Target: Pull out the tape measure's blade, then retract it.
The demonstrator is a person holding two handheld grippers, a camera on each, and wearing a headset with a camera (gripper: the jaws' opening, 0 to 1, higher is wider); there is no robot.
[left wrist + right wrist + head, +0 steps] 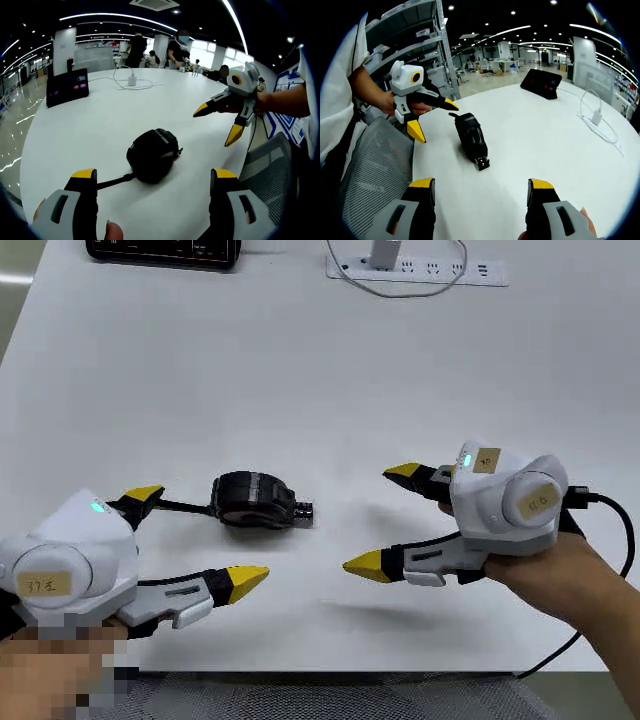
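The left claw [198, 535] and right claw [380, 518] are held wide, empty; the tape [252, 500] is best steadied before its hook [305, 510] is pinched.

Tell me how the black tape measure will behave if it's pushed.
The black rounded tape measure case lies low on the glossy white table, so it probably slides rather than tips. Its thin black strap looks floppy and would likely trail.

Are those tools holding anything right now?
Nothing. The left tool and right tool are both open; the tape measure lies on the table between them.
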